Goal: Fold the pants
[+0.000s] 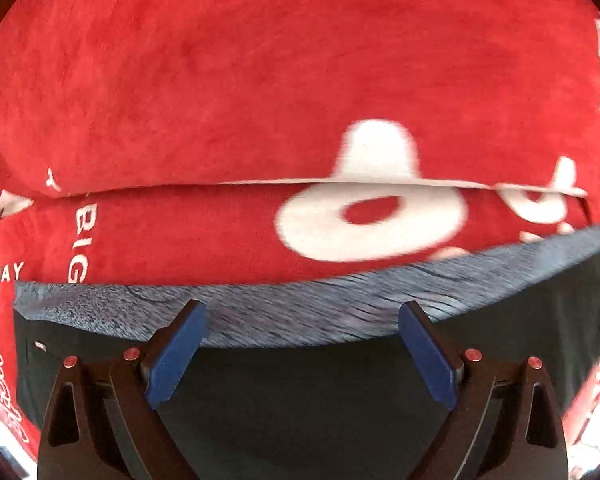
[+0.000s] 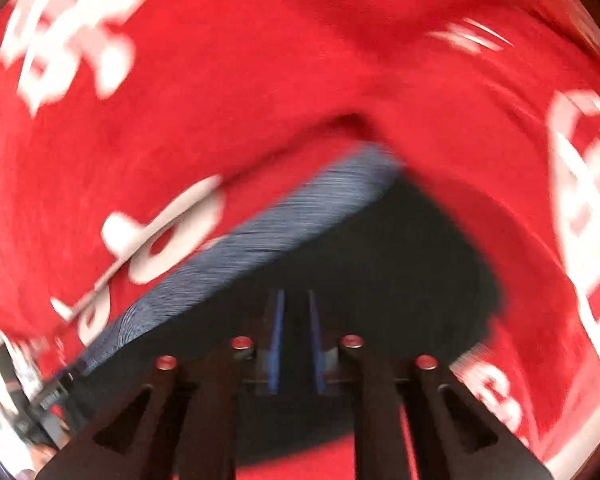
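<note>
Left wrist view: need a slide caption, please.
Open left gripper poised over the dark pants at their grey waistband, on a red blanket.

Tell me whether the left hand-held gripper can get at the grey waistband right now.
Probably yes: the left hand-held gripper is open, its fingertips right at the grey waistband, with nothing between them.

The left tool [image 1: 300, 320] has its two blue-padded fingers [image 1: 176, 356] spread wide apart, angled outward from the black linkage, with dark cloth showing in the gap between them. The right tool [image 2: 296, 312] has its fingers [image 2: 278, 340] drawn close and almost parallel, a narrow dark slot between the pads; blur hides whether cloth sits in it.
</note>
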{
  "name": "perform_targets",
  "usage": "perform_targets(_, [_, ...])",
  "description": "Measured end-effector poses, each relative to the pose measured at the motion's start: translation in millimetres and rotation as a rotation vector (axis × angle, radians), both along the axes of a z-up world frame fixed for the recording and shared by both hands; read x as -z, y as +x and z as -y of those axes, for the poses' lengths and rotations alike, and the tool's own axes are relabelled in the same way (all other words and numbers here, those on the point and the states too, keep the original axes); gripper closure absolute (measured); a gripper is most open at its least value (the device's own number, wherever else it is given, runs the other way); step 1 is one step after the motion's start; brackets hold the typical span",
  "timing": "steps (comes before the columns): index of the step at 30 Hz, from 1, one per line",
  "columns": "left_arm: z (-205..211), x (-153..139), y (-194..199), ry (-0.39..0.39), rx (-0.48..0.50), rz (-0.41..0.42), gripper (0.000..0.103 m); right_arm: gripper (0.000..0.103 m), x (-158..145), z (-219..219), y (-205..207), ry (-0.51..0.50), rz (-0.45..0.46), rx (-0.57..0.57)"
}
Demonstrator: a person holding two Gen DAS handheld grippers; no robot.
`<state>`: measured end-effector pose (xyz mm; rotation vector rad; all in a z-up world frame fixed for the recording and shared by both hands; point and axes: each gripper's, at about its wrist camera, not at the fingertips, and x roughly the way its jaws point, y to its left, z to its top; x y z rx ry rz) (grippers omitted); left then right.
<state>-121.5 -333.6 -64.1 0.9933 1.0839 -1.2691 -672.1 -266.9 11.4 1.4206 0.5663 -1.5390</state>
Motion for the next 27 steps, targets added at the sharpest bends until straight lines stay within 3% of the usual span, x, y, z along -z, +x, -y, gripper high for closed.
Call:
perform_targets(3, [-7.5, -9.3, -28.6, -0.006, 0.071, -0.028, 0.006, 0.066, 4.3, -36.6, -39.4, 0.010, 0.089, 0.165])
perform_targets(5, [-10.8, -5.4, -44.7, 0.012, 0.101, -0.041, 0.006, 0.065, 9.4, -52.6, -67.7, 0.021, 0.129, 0.219])
perform_targets(9, [-30.7, 7.7, -68.4, 0.057, 0.125, -0.034, 0.006, 0.065, 24.4, -60.3, -71.4, -0.001, 0.216, 0.241])
perform_targets(10, [-32.8, 7.5, -71.6, 0.050, 0.133, -0.024, 0.006, 0.068, 25.2, -62.0, -72.8, -0.005, 0.232, 0.236])
perform_targets(11, [-34.5, 6.6, -74.4, 0.042, 0.144, -0.016, 0.006, 0.091, 26.8, -59.7, -72.1, -0.005, 0.249, 0.222])
perform_targets(12, [-35.0, 6.0, -75.2, 0.043, 0.148, -0.015, 0.006, 0.095, 25.8, -57.3, -68.5, -0.002, 0.239, 0.213])
perform_targets(17, [-44.6, 5.5, -69.5, 0.052, 0.146, -0.030, 0.006, 0.096, 15.5, -60.3, -58.4, -0.020, 0.214, 0.180])
perform_targets(22, [-53.7, 4.8, -79.1, 0.050, 0.155, -0.020, 0.006, 0.096, 25.0, -59.4, -49.8, 0.009, 0.095, 0.078])
perform_targets(23, [-53.3, 4.4, -81.5, 0.058, 0.153, -0.020, 0.006, 0.093, 22.7, -59.4, -48.6, 0.015, 0.079, 0.080])
perform_targets(24, [-56.3, 11.1, -72.1, 0.067, 0.149, -0.022, 0.006, 0.079, 19.2, -60.5, -48.3, 0.033, 0.051, 0.102])
perform_targets(25, [-53.2, 8.4, -71.9, 0.077, 0.144, -0.029, 0.006, 0.072, 12.5, -64.2, -48.7, 0.054, 0.002, 0.140])
perform_targets(27, [-44.6, 0.9, -74.1, 0.060, 0.132, -0.041, 0.006, 0.069, -9.2, -65.6, -42.6, 0.020, -0.053, 0.152])
